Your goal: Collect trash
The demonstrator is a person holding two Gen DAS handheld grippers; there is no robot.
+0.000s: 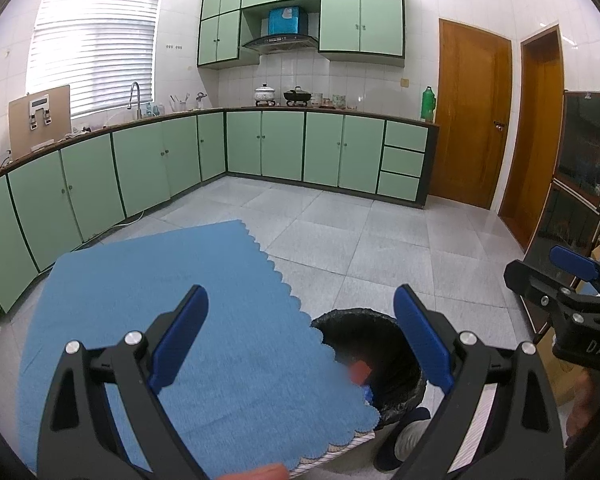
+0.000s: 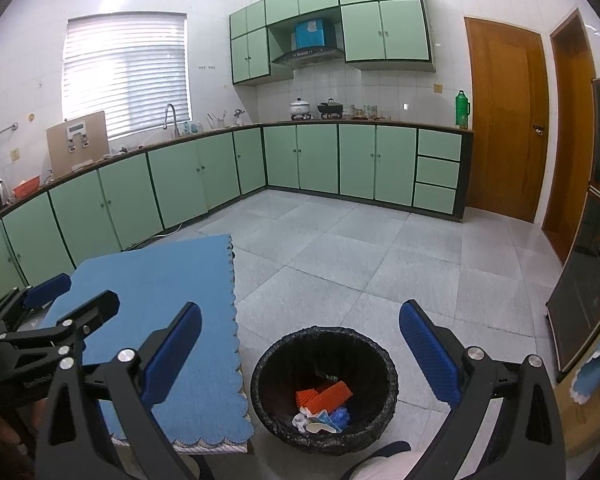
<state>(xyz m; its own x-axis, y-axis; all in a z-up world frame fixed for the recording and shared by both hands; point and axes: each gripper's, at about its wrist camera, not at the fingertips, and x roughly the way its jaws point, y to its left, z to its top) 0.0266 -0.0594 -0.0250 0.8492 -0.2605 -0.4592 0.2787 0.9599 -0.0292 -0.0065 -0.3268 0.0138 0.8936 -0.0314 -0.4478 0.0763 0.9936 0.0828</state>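
Where cloth (image 1: 172,320) hides bin (image 1: 384,344) rim, blurred orange scrap (image 1: 362,372) inside

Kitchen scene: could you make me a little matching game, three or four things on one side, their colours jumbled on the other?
Things:
1. trash bin
2. cloth
3. flask
4. door

Colours:
A. green
B. brown wood
C. black
D. blue

Pairs: 1-C, 2-D, 3-A, 4-B.

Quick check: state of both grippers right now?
Left gripper: open, holding nothing.
Right gripper: open, holding nothing, above the trash bin.
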